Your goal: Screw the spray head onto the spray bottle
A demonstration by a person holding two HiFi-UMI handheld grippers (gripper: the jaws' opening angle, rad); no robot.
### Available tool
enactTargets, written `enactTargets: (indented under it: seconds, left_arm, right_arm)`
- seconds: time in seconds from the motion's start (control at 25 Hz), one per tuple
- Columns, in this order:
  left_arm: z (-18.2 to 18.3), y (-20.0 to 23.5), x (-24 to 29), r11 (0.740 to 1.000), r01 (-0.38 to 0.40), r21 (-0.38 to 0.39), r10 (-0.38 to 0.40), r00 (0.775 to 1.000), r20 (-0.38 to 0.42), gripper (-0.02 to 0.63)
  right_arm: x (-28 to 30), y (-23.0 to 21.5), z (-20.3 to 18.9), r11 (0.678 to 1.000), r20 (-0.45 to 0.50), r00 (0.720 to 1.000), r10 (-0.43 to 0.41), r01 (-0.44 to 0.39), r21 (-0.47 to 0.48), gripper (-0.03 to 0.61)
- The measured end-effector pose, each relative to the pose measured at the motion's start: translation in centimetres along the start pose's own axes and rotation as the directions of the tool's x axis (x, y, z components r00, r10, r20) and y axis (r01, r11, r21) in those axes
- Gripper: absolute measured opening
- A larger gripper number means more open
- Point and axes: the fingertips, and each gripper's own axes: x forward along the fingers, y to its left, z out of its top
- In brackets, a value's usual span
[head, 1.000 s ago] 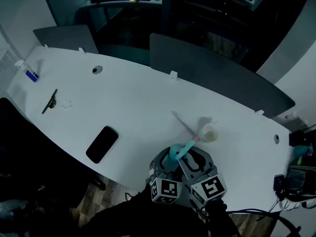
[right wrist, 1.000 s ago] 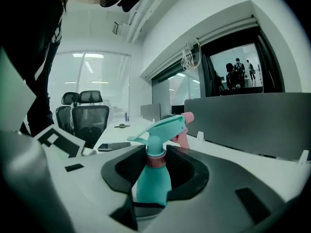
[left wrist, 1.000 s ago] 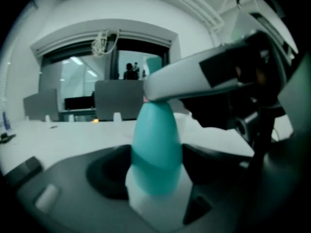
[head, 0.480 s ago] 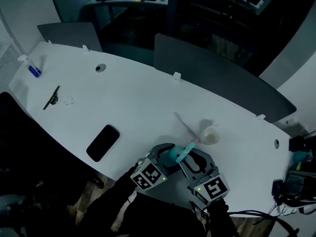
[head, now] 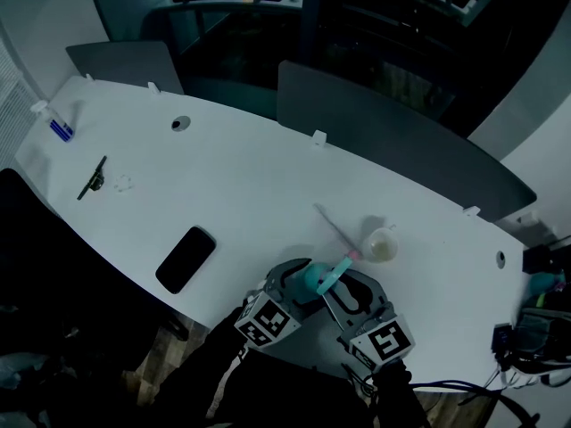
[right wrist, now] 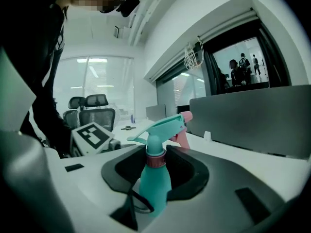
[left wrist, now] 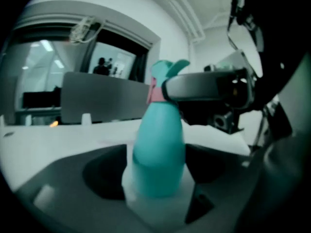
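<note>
At the near edge of the white table (head: pixel 268 185), the teal spray bottle (head: pixel 313 280) is gripped by the right gripper (head: pixel 346 283), whose jaws are closed at the pink collar under the spray head (right wrist: pixel 163 126). The left gripper (head: pixel 303 279) is set around the bottle's body. Its jaws have just been opening and are parted from it. Farther off, a black phone (head: pixel 186 259) lies to the left and a pale cup (head: pixel 380 242) stands to the right.
</note>
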Motion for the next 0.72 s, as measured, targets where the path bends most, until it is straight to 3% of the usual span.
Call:
enactTargets:
  seconds: [0.08, 0.12, 0.2, 0.28, 0.32, 0.4, 0.48, 0.52, 0.56, 0.64, 0.72]
  left_arm:
    - [0.0, -0.2, 0.3, 0.987, 0.139, 0.078, -0.136, 0.990, -0.036, 0.360]
    - [0.1, -0.3, 0.4, 0.983, 0.164, 0.086, -0.160, 0.986, -0.045, 0.359]
    - [0.3, -0.2, 0.4, 0.990, 0.123, 0.068, -0.121, 0.992, -0.031, 0.357]
    - [0.4, 0.2, 0.5, 1.000, -0.026, 0.018, 0.026, 1.000, -0.003, 0.356]
    - [0.4, 0.4, 0.5, 0.992, -0.127, -0.018, 0.127, 0.992, 0.003, 0.356]
    - [0.4, 0.8, 0.4, 0.937, -0.337, -0.096, 0.338, 0.941, -0.013, 0.356]
    - [0.2, 0.7, 0.2, 0.882, -0.456, -0.120, 0.454, 0.890, -0.046, 0.357]
    - [0.0, 0.6, 0.3, 0.886, -0.450, -0.106, 0.448, 0.893, -0.050, 0.359]
    - [-0.1, 0.6, 0.2, 0.910, -0.405, -0.085, 0.403, 0.914, -0.040, 0.360]
    - [0.0, 0.7, -0.1, 0.970, -0.239, -0.050, 0.239, 0.971, -0.005, 0.404]
    - [0.3, 0.8, -0.2, 0.999, -0.031, -0.034, 0.031, 1.000, -0.004, 0.417]
  right_arm:
    - [0.0, -0.2, 0.0, 1.000, 0.000, 1.000, 0.031, -0.031, 0.000, 0.133]
    - [0.0, -0.3, -0.1, 0.999, -0.005, 0.999, 0.032, -0.032, -0.003, 0.133]
    - [0.0, -0.4, -0.1, 1.000, -0.012, 1.000, 0.018, -0.018, -0.009, 0.133]
    - [0.0, -0.5, -0.1, 1.000, -0.008, 1.000, -0.018, 0.018, -0.008, 0.133]
    - [0.1, -0.6, 0.0, 0.999, -0.003, 0.999, -0.039, 0.039, -0.007, 0.133]
    - [0.1, -0.7, 0.0, 0.998, 0.001, 0.998, -0.070, 0.070, -0.005, 0.133]
    - [0.1, -0.6, 0.0, 0.997, 0.001, 0.997, -0.076, 0.076, 0.002, 0.133]
    - [0.0, -0.5, 0.0, 0.997, 0.001, 0.997, -0.072, 0.072, 0.005, 0.133]
    - [0.0, -0.4, -0.1, 0.998, 0.000, 0.998, -0.067, 0.067, 0.005, 0.133]
    - [0.0, -0.3, -0.1, 0.999, -0.003, 0.999, -0.050, 0.050, -0.001, 0.133]
    - [0.0, -0.4, -0.1, 1.000, -0.003, 1.000, -0.025, 0.025, -0.001, 0.133]
